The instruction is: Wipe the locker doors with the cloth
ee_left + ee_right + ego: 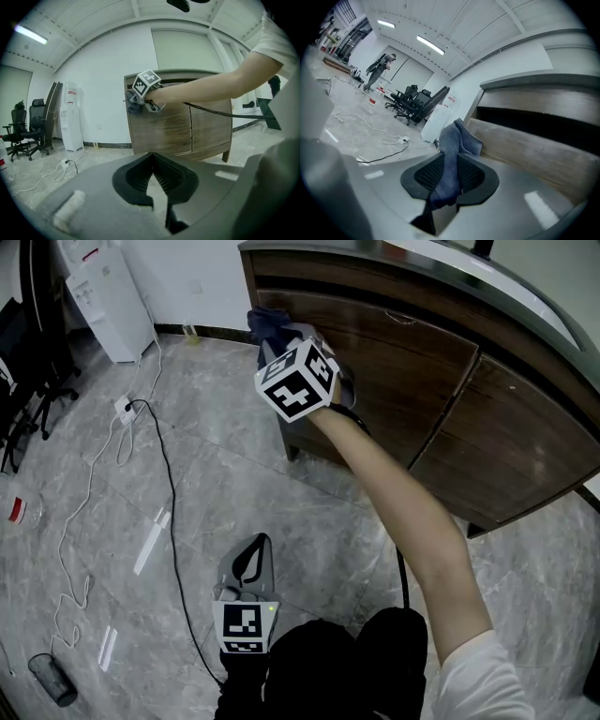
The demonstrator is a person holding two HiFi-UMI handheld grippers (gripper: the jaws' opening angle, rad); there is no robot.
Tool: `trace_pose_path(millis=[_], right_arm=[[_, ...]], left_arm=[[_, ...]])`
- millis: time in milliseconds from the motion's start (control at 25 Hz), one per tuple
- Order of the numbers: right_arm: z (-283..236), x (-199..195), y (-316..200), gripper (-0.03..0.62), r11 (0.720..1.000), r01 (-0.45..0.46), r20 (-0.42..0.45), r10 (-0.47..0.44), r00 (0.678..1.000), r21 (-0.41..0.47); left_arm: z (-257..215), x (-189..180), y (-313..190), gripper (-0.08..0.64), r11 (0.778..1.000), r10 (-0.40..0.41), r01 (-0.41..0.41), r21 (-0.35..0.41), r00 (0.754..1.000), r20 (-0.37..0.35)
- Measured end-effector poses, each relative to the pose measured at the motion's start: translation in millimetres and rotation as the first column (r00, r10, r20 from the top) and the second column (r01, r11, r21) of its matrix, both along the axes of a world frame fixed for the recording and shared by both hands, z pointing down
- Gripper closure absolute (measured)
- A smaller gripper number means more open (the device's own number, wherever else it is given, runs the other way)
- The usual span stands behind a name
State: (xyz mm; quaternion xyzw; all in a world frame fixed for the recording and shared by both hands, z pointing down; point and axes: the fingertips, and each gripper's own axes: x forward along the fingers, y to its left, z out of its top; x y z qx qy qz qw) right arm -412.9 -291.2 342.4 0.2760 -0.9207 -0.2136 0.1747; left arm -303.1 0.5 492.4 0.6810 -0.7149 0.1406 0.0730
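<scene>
1. Left gripper (255, 551) hung low over the floor, jaws together and empty.
2. Right gripper (281, 334) pinched the blue-grey cloth (451, 159) at the upper left corner of the locker doors (403, 390).
3. Wiping looked barely begun, with most of both doors probably left.
4. Only the right gripper view showed the cloth between the pads, while the head view showed both doors.

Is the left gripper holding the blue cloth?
No, the left gripper is empty; the blue cloth sits in the right gripper.
</scene>
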Motion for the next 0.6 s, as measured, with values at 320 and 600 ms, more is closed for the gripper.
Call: trace_pose_path(millis=[320, 600], right_arm=[[-51, 0, 9, 0.499, 0.992, 0.026, 0.034, -0.031, 0.999, 0.122], [-63, 38, 49, 0.499, 0.981, 0.112, 0.095, -0.127, 0.987, 0.156]], left_arm=[[-12, 7, -2, 0.557, 1.000, 0.007, -0.008, 0.023, 1.000, 0.021], [-22, 15, -14, 0.557, 0.999, 0.019, -0.020, 0.034, 0.999, 0.043]])
